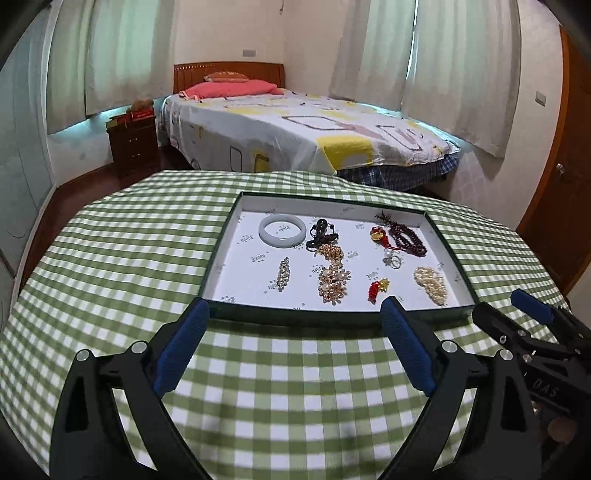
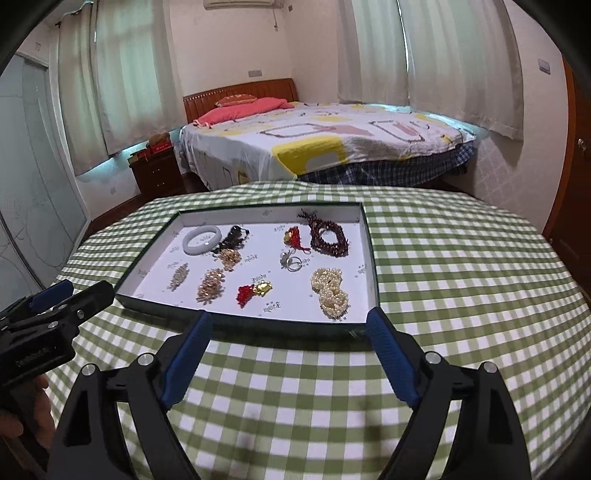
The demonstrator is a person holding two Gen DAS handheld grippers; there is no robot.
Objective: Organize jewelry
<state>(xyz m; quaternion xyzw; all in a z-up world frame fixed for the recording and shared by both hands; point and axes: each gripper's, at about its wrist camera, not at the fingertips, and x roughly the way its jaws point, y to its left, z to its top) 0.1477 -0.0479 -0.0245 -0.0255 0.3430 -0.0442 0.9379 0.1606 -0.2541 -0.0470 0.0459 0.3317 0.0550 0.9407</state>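
Above tray (image 2: pixel 373 273) (air-conditioner (image 2: pixel 240 3) right-view only); grippers spread.

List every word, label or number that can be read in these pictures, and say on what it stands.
"DAS": on the body of the right tongs, partly cut off.
Repeated dark print on the white lining of the tray: too small to read.
Embossed word on the body of the left tongs: too blurred to read.

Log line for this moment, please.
left gripper: open, empty | right gripper: open, empty | both short of tray | jewelry inside tray, untouched
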